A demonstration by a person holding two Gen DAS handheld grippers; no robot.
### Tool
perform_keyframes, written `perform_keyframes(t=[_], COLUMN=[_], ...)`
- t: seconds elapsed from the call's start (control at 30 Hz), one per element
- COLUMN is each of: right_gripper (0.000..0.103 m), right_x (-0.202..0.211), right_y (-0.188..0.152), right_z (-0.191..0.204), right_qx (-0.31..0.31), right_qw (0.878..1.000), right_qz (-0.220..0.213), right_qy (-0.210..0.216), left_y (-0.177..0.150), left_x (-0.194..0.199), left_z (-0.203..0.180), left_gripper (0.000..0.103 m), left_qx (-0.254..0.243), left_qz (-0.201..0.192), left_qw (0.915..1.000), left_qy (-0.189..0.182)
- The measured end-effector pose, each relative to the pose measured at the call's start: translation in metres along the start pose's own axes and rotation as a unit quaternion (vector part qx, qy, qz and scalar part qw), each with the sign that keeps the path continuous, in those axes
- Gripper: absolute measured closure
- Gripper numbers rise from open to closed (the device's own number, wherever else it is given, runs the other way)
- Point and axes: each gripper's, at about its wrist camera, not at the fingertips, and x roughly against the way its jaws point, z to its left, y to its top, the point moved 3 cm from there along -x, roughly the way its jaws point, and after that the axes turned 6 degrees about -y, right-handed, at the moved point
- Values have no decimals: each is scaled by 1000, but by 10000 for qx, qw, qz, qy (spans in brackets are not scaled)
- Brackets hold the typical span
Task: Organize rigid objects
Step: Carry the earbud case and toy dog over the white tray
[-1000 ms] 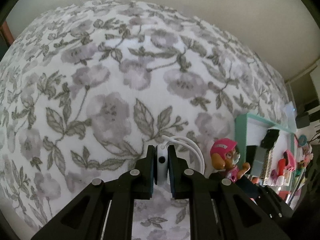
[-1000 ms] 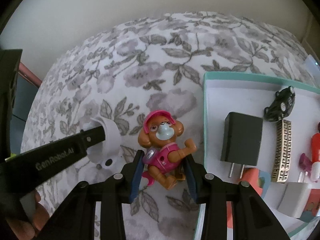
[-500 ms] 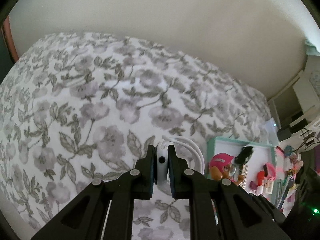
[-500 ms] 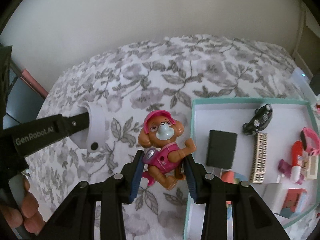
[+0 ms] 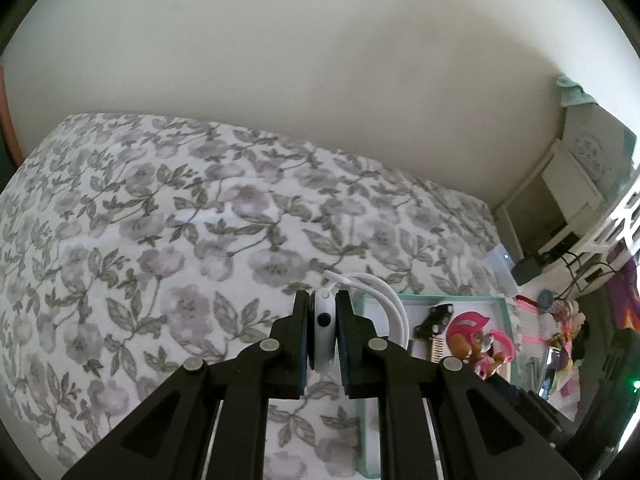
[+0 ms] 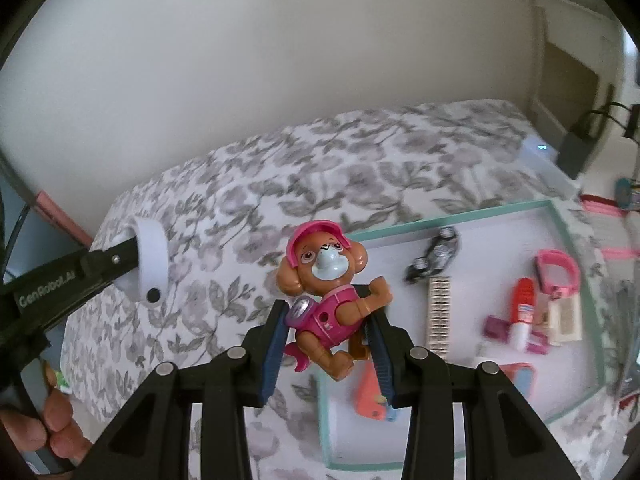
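A floral bedspread (image 5: 168, 240) lies under a plain wall, with a teal-rimmed tray (image 6: 576, 272) at our 3 o'clock. Our left gripper (image 5: 322, 316) is clamped flat on a white band (image 5: 322, 328), its loop curling free past the jaws. Our right gripper (image 6: 326, 344) pinches a pink pup figure (image 6: 324, 292) by the torso, head clear. Both hang above the bed, likely bound for the tray, where a toy car (image 6: 434, 254) and other small items sit.
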Motion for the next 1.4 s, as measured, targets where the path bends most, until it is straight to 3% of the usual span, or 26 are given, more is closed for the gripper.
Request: perform_keyframes(t=[0.27, 0.53, 0.77, 0.97, 1.4], right_gripper=[62, 62, 62, 62, 62], right_x=[30, 46, 46, 40, 13], right_y=[8, 12, 11, 5, -5], right_z=[-47, -96, -126, -148, -164], right_qx=[-433, -781, -935, -1064, -1140], right_qw=[9985, 9948, 9929, 9907, 9897], right_qz=[-255, -401, -327, -151, 296], right_qy=[-238, -522, -651, -829, -820], left_y=[-8, -23, -45, -63, -84], left_x=[-2, -15, -39, -65, -98], left_z=[-37, -76, -110, -118, -120], left_gripper=[90, 90, 90, 90, 90], left_qx=[-278, -654, -947, -826, -840], left_qz=[68, 257, 614, 1041, 1500], left_qw=[9993, 9972, 9931, 9900, 9848], left_qy=[-245, -248, -333, -472, -233])
